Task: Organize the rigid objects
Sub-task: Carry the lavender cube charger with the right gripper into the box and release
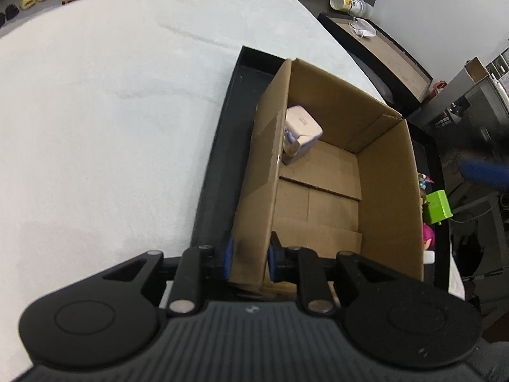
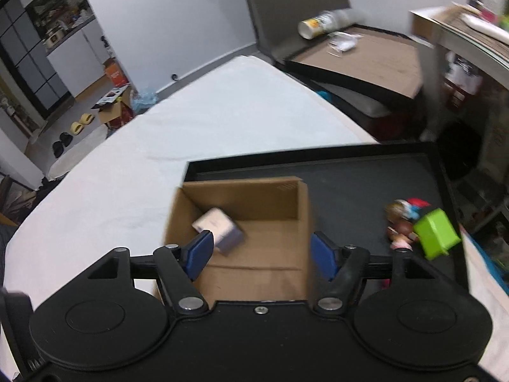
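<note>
On the tray: box (image 2: 241,222) stands open-topped on the left part of the black tray (image 2: 366,184), which lies on a white-covered table (image 1: 95,111).
Left gripper (image 1: 248,261): jaws clenched on the box's near left wall, one blue pad inside and one outside; judged to steady the box so it does not slide or tip while things go in.
Right gripper (image 2: 259,254): jaws spread apart above the box opening, nothing between the pads; the left pad overlaps the white item only in the view, with no contact evident.
White item (image 1: 300,127): small white-and-lilac pack, lying tilted in the box's far left corner against the wall; in the right wrist view it is blurred, so whether it is at rest cannot be told.
Green block (image 2: 437,234): outside the box, on the tray's right part, just beside a cluster of small toy figures (image 2: 402,219); judged to be waiting for sorting.
Box floor: otherwise bare cardboard, flaps showing.
Task stage: judged early, one item boxed, several on the tray.
Risk: thin cardboard wall may buckle under the left grip.
</note>
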A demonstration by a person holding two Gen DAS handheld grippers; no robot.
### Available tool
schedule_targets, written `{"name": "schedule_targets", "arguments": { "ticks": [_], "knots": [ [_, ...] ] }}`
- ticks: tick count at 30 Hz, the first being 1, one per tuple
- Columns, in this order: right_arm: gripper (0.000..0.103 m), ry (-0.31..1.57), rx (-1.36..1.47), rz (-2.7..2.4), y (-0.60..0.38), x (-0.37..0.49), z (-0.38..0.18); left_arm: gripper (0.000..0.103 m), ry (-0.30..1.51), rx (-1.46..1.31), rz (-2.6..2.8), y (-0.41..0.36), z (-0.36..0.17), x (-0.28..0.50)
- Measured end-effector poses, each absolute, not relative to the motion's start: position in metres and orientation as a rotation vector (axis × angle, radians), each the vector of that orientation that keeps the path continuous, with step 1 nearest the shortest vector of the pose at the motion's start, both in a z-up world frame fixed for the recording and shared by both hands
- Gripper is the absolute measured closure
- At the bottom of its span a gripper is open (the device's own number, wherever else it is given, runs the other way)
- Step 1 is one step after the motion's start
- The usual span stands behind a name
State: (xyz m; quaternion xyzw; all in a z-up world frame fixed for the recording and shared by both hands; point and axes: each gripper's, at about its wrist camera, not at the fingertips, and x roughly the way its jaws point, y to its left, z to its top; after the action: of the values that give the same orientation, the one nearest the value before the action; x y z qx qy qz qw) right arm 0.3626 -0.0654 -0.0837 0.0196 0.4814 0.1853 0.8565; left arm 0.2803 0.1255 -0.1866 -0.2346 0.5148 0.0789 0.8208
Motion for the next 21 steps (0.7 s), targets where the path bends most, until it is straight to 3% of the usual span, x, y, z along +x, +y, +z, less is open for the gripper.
{"name": "schedule_targets", "arguments": {
  "ticks": [21],
  "knots": [
    [0.035,1.068,0.151,0.220,-0.196,0.350,-0.116,0.090,1.069,-0.429,0.219,0.116,-0.177,0.274]
  ]
}}
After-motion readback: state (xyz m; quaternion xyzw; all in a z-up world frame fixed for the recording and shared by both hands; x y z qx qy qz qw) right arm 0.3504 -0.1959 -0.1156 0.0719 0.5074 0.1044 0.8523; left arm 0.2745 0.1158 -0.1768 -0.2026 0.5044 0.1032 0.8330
